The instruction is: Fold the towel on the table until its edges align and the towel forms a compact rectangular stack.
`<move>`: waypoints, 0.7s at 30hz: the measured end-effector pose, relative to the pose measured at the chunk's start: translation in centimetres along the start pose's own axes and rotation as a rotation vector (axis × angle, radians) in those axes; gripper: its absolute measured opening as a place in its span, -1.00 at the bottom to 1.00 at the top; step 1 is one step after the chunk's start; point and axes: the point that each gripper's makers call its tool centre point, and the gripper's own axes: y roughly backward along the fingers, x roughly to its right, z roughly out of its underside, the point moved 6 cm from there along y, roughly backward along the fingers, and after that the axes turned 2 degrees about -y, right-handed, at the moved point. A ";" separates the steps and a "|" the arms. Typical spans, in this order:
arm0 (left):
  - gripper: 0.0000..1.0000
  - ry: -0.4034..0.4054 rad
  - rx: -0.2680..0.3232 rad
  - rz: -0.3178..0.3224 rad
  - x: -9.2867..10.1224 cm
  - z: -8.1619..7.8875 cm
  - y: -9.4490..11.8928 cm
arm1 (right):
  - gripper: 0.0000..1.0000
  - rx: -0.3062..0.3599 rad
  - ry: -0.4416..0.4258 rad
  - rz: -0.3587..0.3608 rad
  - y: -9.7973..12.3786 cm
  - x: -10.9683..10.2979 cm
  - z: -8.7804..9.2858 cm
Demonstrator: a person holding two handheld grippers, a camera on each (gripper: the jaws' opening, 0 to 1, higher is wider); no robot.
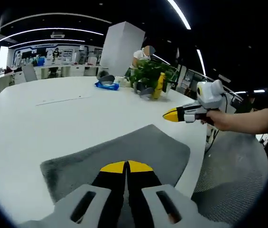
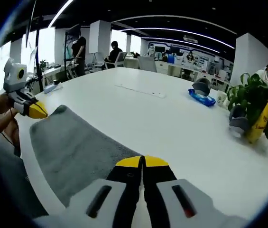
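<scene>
**Towel Fold: Approach Stage, No Grasp Yet**

Left gripper view. The left gripper (image 1: 126, 167) sits low over the near part of the grey towel (image 1: 138, 147), its yellow-tipped jaws pressed together and clenched on nothing; no cloth shows between them. The towel lies spread flat in a single layer on the white table (image 1: 53, 118), one end running to the table edge. The right gripper (image 1: 172, 114) enters from the right, held in a person's hand (image 1: 219, 118), hovering above the table just beyond the towel's far corner. Its jaws also look closed and empty. A potted plant (image 1: 150, 76) and a blue packet (image 1: 107, 85) stand well apart from the towel.

Right gripper view. The right gripper (image 2: 143, 162) is clenched, tips at the towel's (image 2: 77, 147) edge where cloth meets table (image 2: 171, 118). The left gripper (image 2: 36, 110) is at the opposite corner.

Judgement. No fold appears to have been made. The next move calls for both jaws to release, descend onto matching corners, pinch the cloth, then carry that edge across to the opposite one.
</scene>
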 end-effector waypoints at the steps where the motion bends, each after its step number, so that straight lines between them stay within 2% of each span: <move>1: -0.99 -0.002 -0.017 0.037 0.7 0.1 -0.6 | -1.00 -0.009 0.018 -0.034 -0.4 -0.8 -0.2; 3: -0.99 -0.018 -0.057 0.094 2.1 0.2 -1.4 | -1.00 -0.049 0.068 -0.107 -1.2 -2.2 -0.3; 4: -0.99 -0.028 -0.061 0.102 2.4 0.2 -1.6 | -1.00 -0.054 0.099 -0.128 -1.6 -2.8 -0.5; 7: -0.99 -0.077 -0.124 0.151 3.9 0.7 -3.0 | -1.00 -0.115 0.194 -0.221 -3.0 -4.8 -0.4; 9: -0.99 -0.085 -0.140 0.180 4.6 0.9 -3.6 | -1.00 -0.141 0.200 -0.263 -3.6 -5.7 -0.3; 10: -0.99 -0.090 -0.165 0.200 5.2 1.3 -4.0 | -1.00 -0.141 0.178 -0.283 -4.0 -6.2 -0.5; 13: -0.99 -0.169 -0.227 0.221 6.1 2.3 -4.7 | -1.00 -0.159 0.147 -0.328 -4.7 -7.0 -0.6; 18: -0.99 -0.203 -0.278 0.246 7.3 3.6 -5.8 | -1.00 -0.233 0.189 -0.391 -5.4 -7.9 0.5; 21: -0.99 -0.244 -0.317 0.235 7.4 4.6 -6.3 | -1.00 -0.270 0.210 -0.413 -5.5 -8.2 1.4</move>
